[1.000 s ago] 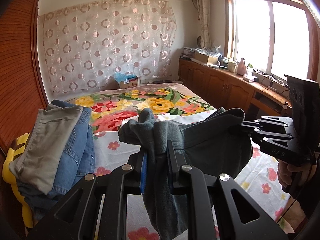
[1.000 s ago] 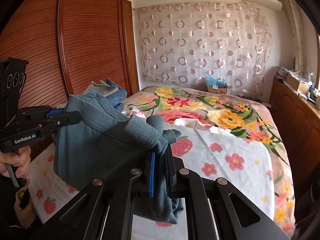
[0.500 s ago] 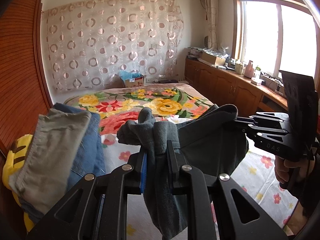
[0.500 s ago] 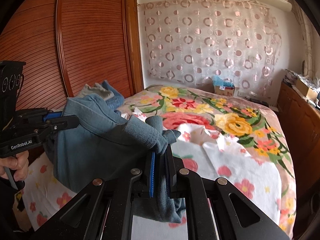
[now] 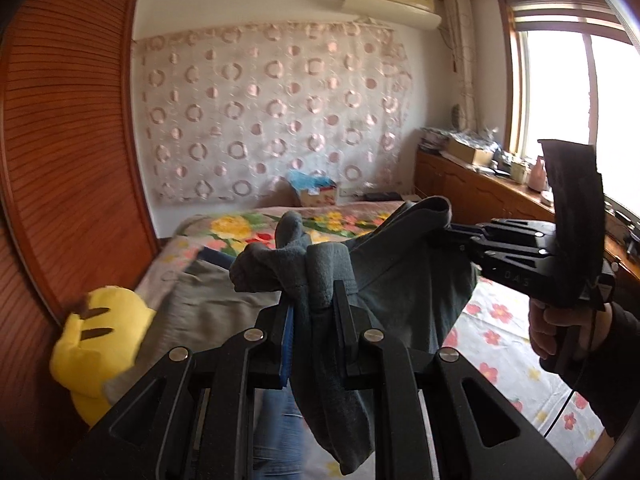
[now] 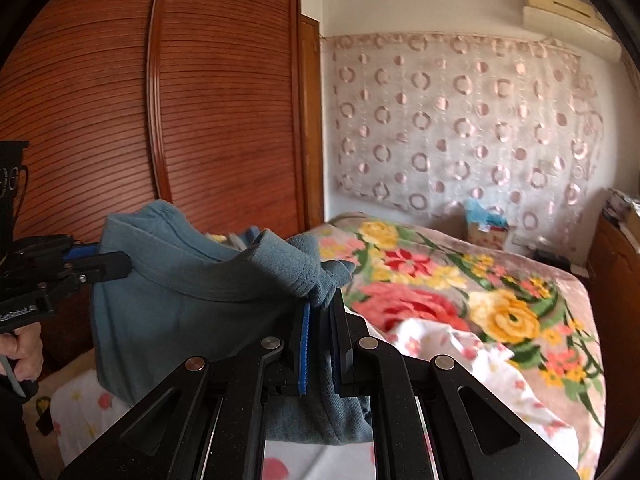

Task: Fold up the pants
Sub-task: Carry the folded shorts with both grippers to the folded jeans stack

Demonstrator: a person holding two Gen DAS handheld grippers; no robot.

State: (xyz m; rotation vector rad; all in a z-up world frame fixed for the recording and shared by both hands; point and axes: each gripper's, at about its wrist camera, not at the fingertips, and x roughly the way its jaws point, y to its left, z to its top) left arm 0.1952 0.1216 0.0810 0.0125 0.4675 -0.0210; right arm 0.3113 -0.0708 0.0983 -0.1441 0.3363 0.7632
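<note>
The grey-blue fleece pants [image 5: 392, 280] hang folded between my two grippers, held up in the air over the bed. My left gripper [image 5: 312, 300] is shut on one bunched corner of the pants. My right gripper [image 6: 322, 308] is shut on the other corner, with the pants [image 6: 180, 300] draped to its left. In the left wrist view the right gripper [image 5: 448, 232] clamps the pants' far edge. In the right wrist view the left gripper [image 6: 120, 266] clamps their far edge.
A stack of grey and denim pants [image 5: 208, 300] lies below on the left beside a yellow plush toy [image 5: 100, 344]. The bed has a floral blanket [image 6: 460, 280] and flowered sheet [image 5: 500, 344]. A wooden wardrobe [image 6: 200, 120] stands left, a wooden counter [image 5: 480, 192] under the window right.
Both grippers have lifted the pants higher and swung left toward the wardrobe. The stack of pants and the plush toy now sit lower in the left wrist view.
</note>
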